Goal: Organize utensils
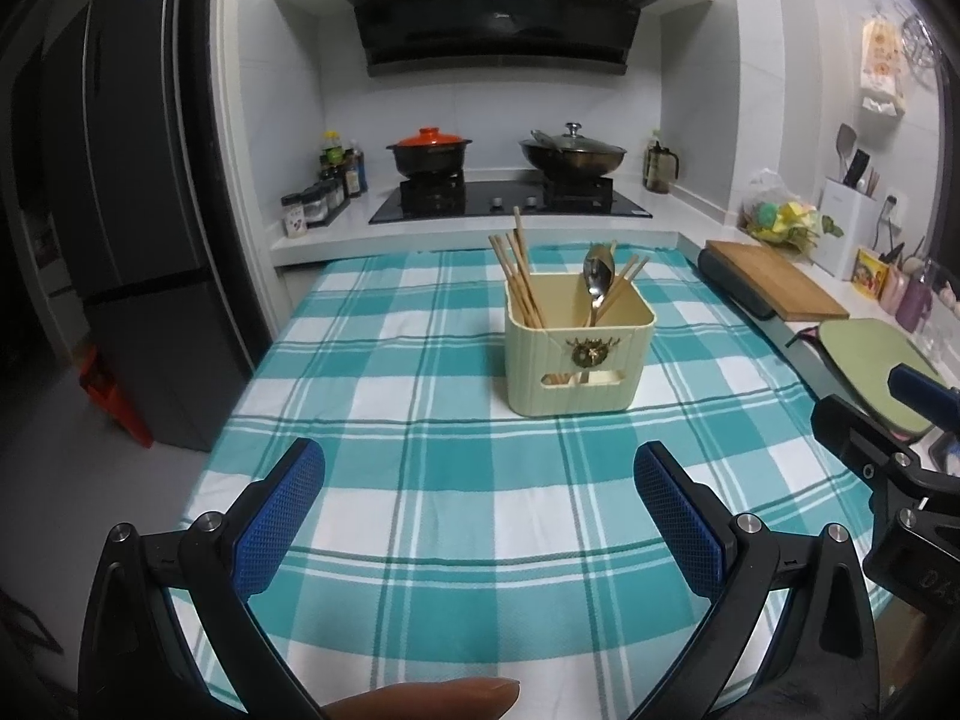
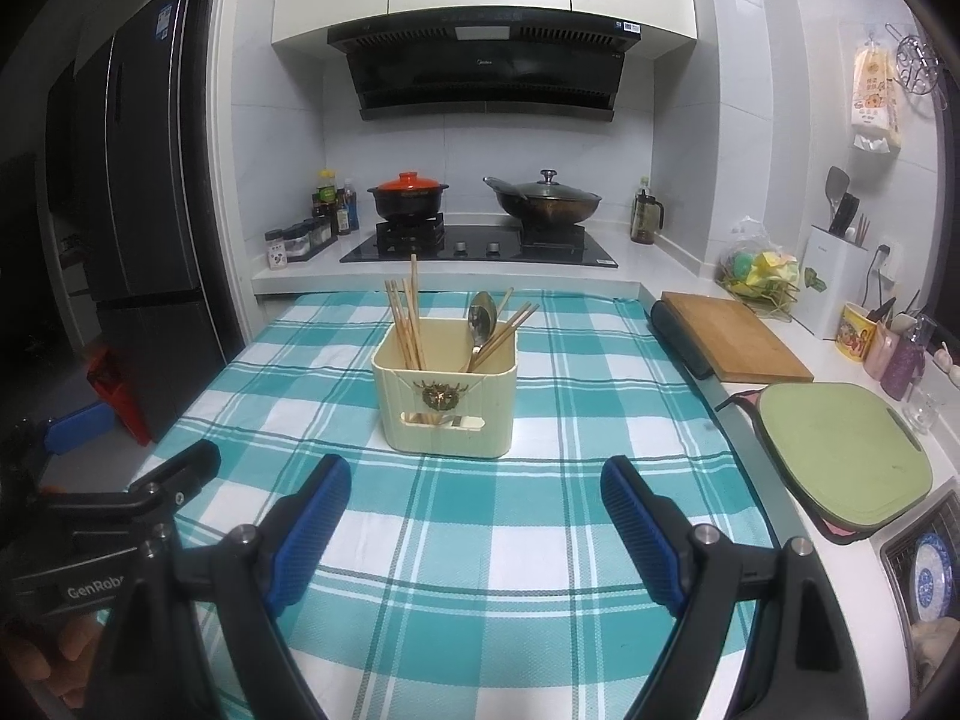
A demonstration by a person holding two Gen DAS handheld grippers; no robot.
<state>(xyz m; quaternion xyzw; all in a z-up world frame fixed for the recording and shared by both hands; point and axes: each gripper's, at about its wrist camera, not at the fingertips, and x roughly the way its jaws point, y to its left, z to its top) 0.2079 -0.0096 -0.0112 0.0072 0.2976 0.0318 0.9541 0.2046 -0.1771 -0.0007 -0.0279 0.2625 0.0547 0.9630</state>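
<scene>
A cream, ribbed plastic utensil holder (image 2: 444,387) with a small brass emblem on its front stands upright near the middle of the worktop, on a teal-and-white checked cloth (image 2: 480,540). Inside it, a bundle of wooden chopsticks (image 2: 405,324) leans in the left part, while a metal spoon (image 2: 480,324) and a few more wooden chopsticks (image 2: 510,324) lean in the right part; whether a divider separates them cannot be told.

No loose utensil shows anywhere on the cloth in either view, so the sorting looks finished or very nearly so. What could be left, if anything, is not visible here.

The left gripper (image 1: 480,516) hovers above the near part of the cloth, its blue-padded fingers (image 1: 282,516) spread wide and holding nothing. The right gripper (image 2: 474,531) sits beside it, fingers (image 2: 312,534) likewise spread apart and empty, both well short of the holder.

Further out, a wooden cutting board (image 2: 738,336) and a green mat (image 2: 840,450) lie on the counter to the right, and a gas hob (image 2: 480,249) with two lidded pots stands behind.
</scene>
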